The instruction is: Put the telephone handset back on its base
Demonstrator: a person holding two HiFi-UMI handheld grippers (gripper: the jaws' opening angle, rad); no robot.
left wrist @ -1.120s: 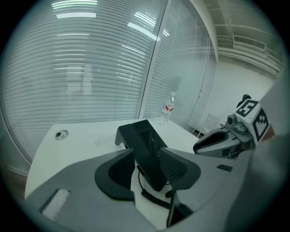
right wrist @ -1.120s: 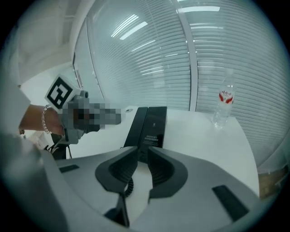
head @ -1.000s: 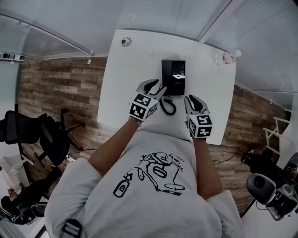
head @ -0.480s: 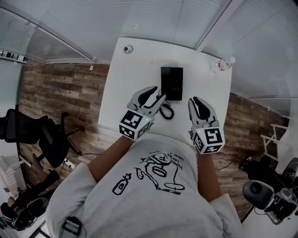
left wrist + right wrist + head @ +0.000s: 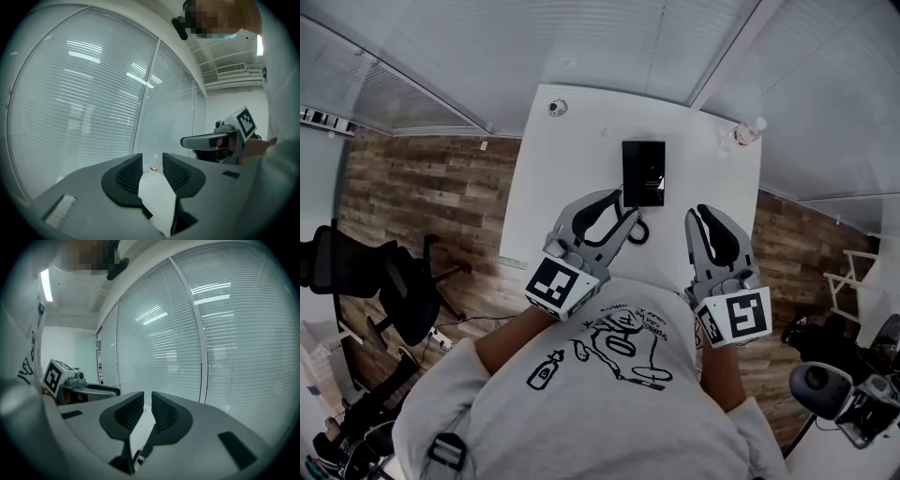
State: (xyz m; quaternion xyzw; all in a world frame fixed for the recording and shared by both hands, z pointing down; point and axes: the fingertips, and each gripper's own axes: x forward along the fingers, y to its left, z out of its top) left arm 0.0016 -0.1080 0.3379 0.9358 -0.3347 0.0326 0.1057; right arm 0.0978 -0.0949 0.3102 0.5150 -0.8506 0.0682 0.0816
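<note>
- The telephone handset apparently sat back on its base, on the white table — so neither gripper needed it.
- The left gripper was empty, its parted jaws just closing; the right gripper was empty too — jaws nearly together.

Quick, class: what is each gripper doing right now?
Left gripper: open, empty; fingers have just been closing.
Right gripper: narrowly open, empty.
</note>
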